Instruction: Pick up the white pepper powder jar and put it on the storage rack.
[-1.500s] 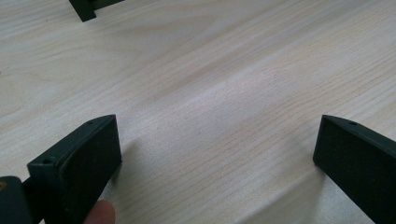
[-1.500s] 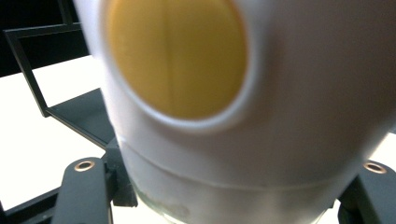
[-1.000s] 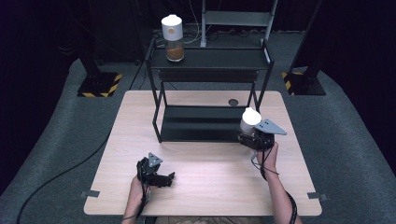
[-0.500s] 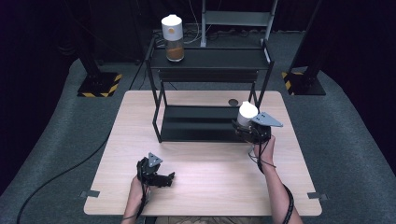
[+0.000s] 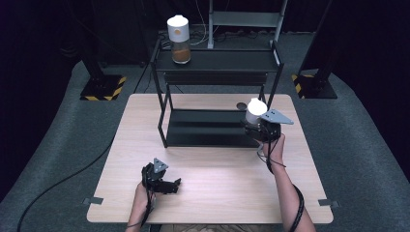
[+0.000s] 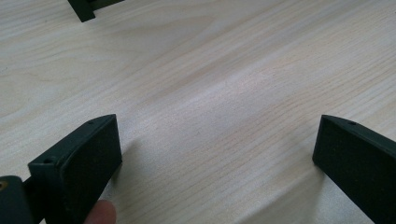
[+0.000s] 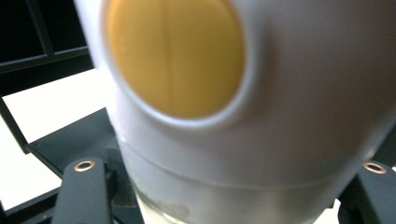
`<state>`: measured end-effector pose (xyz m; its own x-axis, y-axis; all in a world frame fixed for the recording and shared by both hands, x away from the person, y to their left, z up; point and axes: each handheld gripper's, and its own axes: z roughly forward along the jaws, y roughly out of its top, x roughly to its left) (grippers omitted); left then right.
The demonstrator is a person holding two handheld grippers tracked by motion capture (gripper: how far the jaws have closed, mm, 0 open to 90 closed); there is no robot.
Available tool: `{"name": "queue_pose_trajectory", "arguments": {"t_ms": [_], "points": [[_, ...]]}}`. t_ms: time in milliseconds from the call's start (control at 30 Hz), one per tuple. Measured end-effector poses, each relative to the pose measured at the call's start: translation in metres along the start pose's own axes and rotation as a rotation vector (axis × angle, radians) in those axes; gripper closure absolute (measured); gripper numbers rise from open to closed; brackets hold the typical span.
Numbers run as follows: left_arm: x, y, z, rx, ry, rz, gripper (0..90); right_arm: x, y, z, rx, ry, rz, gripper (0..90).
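Observation:
My right gripper [image 5: 253, 124] is shut on a glass jar [image 5: 256, 110] with a white cap, held upright in the air at the right end of the black rack's lower shelf [image 5: 208, 126]. In the right gripper view the jar's white cap [image 7: 289, 107] with its round yellow button [image 7: 175, 56] looms close between the two jaws of the right gripper [image 7: 224, 198]. A matching jar [image 5: 179, 39] with brown contents stands at the left end of the top shelf [image 5: 227, 60]. My left gripper [image 5: 175, 185] rests on the table at the front left, open and with nothing in it [image 6: 217, 154].
The two-tier black rack stands at the back middle of the wooden table [image 5: 217, 188]. A small dark disc [image 5: 240, 106] lies on the table behind the held jar. Dark stands with striped feet [image 5: 102, 90] stand on the floor beyond.
My right gripper has lifted the jar and carried it a little farther from the person, toward the rack. The left gripper has stayed in place.

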<state>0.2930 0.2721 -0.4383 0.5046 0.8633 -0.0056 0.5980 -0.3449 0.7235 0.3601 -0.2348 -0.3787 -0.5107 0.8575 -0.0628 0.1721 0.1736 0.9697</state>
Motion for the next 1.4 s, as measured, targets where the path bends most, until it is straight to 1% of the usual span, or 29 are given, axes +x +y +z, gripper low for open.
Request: {"name": "queue_pose_trajectory", "arguments": {"t_ms": [100, 200, 400, 600, 767, 900, 1400], "points": [[0.000, 0.000, 0.000, 0.000, 0.000, 0.000, 0.5, -0.001, 0.005, 0.001, -0.002, 0.002, -0.003, 30.3], [0.000, 0.000, 0.000, 0.000, 0.000, 0.000, 0.5, -0.001, 0.011, 0.001, -0.005, 0.003, -0.017, 30.3], [0.000, 0.000, 0.000, 0.001, -0.001, -0.001, 0.5, -0.002, 0.020, 0.000, -0.013, 0.008, -0.017, 30.3], [0.000, 0.000, 0.000, 0.001, -0.001, -0.002, 0.5, -0.004, 0.029, -0.001, -0.018, 0.005, -0.029, 30.3], [0.000, 0.000, 0.000, 0.001, -0.001, -0.001, 0.5, -0.004, 0.034, -0.001, -0.027, 0.003, -0.038, 30.3], [0.000, 0.000, 0.000, 0.001, -0.001, -0.001, 0.5, -0.006, 0.038, 0.000, -0.027, 0.008, -0.032, 30.3], [0.000, 0.000, 0.000, 0.000, 0.000, 0.002, 0.5, -0.007, 0.059, -0.002, -0.045, 0.005, -0.063, 30.3]]}}
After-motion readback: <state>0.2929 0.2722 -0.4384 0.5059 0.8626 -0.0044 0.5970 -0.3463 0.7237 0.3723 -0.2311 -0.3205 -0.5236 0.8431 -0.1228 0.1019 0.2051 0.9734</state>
